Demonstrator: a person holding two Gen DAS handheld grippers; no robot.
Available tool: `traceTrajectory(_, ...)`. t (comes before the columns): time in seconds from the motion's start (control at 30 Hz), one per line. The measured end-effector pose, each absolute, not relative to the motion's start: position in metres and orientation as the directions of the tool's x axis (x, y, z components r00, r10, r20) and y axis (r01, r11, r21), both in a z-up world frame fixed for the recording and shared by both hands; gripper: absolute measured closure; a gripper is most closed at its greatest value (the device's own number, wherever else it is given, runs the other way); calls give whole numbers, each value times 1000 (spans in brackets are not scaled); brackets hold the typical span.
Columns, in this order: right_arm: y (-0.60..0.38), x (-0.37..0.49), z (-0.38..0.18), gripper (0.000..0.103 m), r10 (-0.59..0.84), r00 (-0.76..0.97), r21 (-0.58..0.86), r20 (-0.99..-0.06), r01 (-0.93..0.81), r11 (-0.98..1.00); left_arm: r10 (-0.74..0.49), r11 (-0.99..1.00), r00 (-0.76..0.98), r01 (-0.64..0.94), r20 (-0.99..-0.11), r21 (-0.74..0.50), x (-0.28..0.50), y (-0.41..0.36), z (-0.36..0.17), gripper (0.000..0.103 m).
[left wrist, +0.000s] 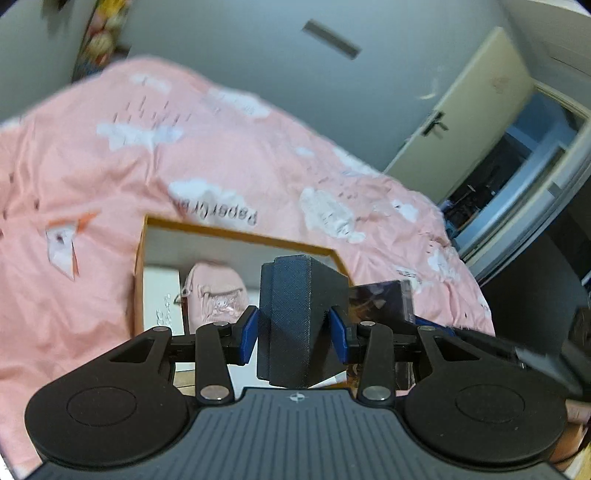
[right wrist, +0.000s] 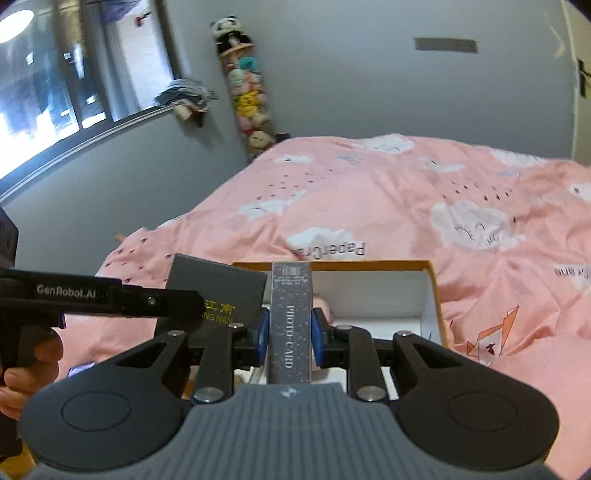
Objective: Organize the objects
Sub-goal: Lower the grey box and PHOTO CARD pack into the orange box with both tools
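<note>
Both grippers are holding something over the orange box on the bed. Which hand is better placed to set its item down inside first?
Probably the right. The right gripper holds the slim photo card box directly over bare floor of the orange box. The left gripper holds a bulkier dark box above the pink pouch.

The dark grey box [left wrist: 295, 314] is hiding part of the orange-rimmed carton [left wrist: 236, 236] behind it, covering its middle and the pink pouch's [left wrist: 212, 295] right side. The photo-card box [right wrist: 290, 325] is blocking the carton's interior likewise. Motion is blurring the hanging toys [left wrist: 101, 33] at the left wrist view's top edge, where the frame is cutting them off.
</note>
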State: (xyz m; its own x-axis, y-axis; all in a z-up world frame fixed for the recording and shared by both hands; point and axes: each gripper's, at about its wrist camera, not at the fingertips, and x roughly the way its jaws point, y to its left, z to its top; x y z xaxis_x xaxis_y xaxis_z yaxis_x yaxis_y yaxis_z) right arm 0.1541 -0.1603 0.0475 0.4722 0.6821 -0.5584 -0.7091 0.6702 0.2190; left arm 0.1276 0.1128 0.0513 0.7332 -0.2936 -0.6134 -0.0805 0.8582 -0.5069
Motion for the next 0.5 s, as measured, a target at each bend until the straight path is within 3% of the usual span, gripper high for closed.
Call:
traceTrajectory(0.2, -153, 199, 14, 78, 639, 441, 279, -630, -640, 716, -373, 810, 594, -168, -713, -563, 172, 110, -7, 57)
traceTrajectory(0.5, -148, 230, -27, 78, 599, 404, 283, -692, -611, 739, -353, 811, 418, -309, -837, -496, 199, 104, -63, 57)
